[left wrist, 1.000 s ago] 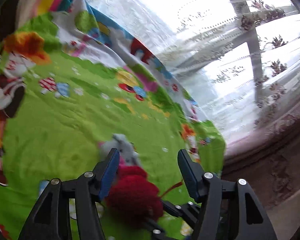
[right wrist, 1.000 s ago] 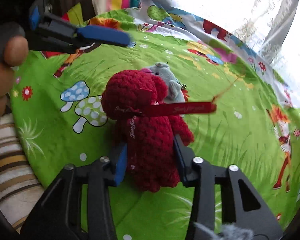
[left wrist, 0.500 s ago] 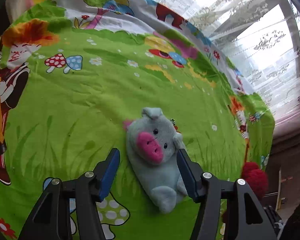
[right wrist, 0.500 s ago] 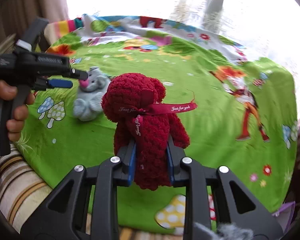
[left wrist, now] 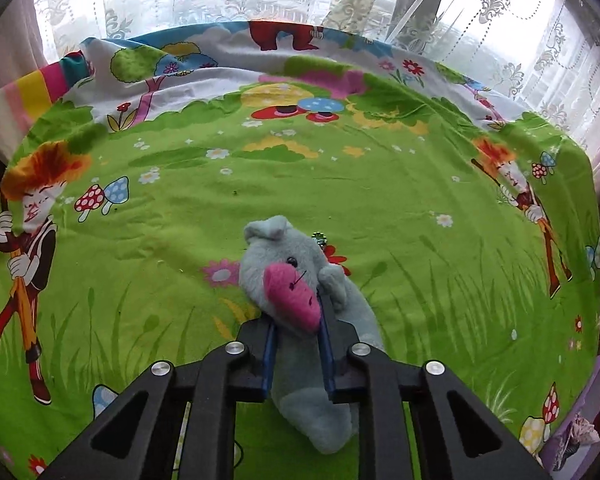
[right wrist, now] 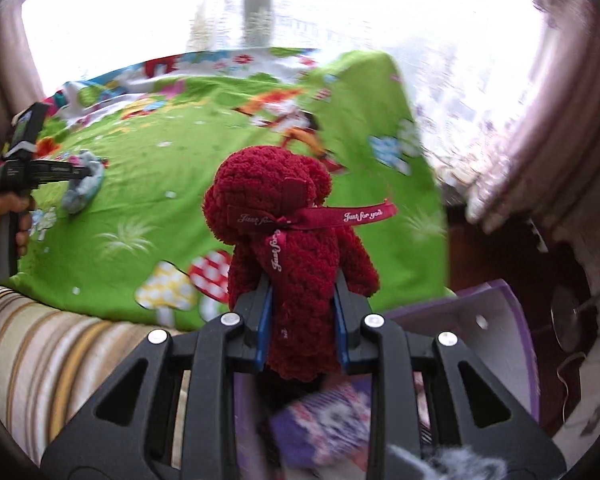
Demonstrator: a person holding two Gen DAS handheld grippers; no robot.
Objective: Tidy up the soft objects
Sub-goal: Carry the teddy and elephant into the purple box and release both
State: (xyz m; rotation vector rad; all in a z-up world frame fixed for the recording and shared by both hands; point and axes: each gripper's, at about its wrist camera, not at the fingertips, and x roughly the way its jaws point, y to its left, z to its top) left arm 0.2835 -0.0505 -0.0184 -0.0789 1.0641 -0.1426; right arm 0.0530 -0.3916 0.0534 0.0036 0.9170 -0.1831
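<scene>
Left gripper [left wrist: 298, 344] clamped on grey plush pig [left wrist: 300, 312] lying on green cartoon sheet [left wrist: 380, 200]. Right gripper [right wrist: 302, 320] clamped on red knit bear [right wrist: 284, 248], held in air over purple box [right wrist: 500, 320]. Only the right view shows box interior and striped cushion [right wrist: 52, 344].

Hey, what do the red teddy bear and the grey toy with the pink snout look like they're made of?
The red teddy bear looks like chunky, loopy chenille-type yarn, matte and nubbly, with a satin ribbon that shines. The grey plush toy seems to be short, smooth fleece-like pile, with a pink snout; what fills either one cannot be seen.
</scene>
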